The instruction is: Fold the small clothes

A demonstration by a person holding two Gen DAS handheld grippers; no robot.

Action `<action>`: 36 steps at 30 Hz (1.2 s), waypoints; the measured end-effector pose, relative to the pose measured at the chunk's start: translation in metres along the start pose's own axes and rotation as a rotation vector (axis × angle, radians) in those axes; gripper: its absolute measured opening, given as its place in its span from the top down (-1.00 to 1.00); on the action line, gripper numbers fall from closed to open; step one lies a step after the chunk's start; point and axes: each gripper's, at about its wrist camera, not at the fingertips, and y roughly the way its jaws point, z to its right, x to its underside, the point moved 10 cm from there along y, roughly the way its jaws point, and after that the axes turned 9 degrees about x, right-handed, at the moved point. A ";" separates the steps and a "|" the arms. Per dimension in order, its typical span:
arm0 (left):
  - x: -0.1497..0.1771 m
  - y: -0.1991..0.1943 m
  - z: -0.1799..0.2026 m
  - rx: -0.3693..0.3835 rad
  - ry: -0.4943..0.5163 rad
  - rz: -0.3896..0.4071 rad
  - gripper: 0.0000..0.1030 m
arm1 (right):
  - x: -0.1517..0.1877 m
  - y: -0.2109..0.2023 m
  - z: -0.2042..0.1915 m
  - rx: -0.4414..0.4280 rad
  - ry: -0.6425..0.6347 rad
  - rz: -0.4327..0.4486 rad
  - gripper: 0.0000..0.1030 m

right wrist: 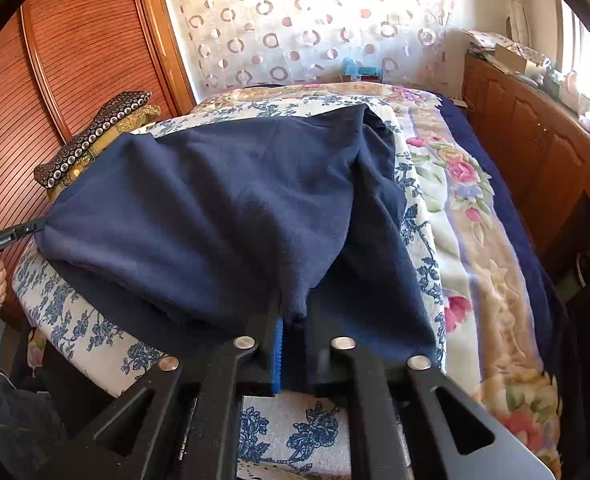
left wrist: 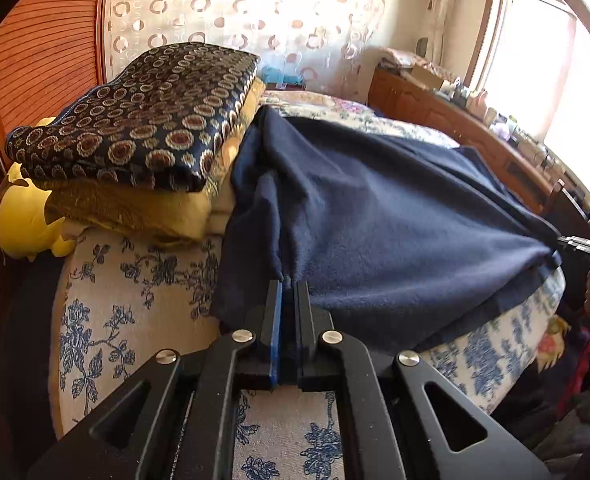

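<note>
A dark navy fleece garment [left wrist: 375, 208] lies spread over the blue-and-white floral bed cover [left wrist: 135, 304]; it also shows in the right wrist view [right wrist: 223, 208]. My left gripper [left wrist: 289, 282] is shut on the garment's near left corner, with the cloth pinched between its jaws. My right gripper [right wrist: 293, 316] is shut on the near right corner. The garment is stretched between the two and lifted a little at the near edge. The right gripper's tip shows at the far right of the left view [left wrist: 567, 242]; the left gripper's tip shows in the right view [right wrist: 31, 227].
A stack of folded patterned cushions [left wrist: 135, 128] and a yellow plush toy [left wrist: 27, 216] sit at the left by the wooden wardrobe [right wrist: 63, 60]. A floral blanket [right wrist: 475, 220] covers the bed's right side. A wooden cabinet [right wrist: 535, 152] with clutter runs under the window.
</note>
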 end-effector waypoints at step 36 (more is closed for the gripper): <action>0.012 0.020 -0.015 -0.047 -0.019 -0.020 -0.32 | 0.011 0.016 -0.087 -0.146 0.018 0.033 0.29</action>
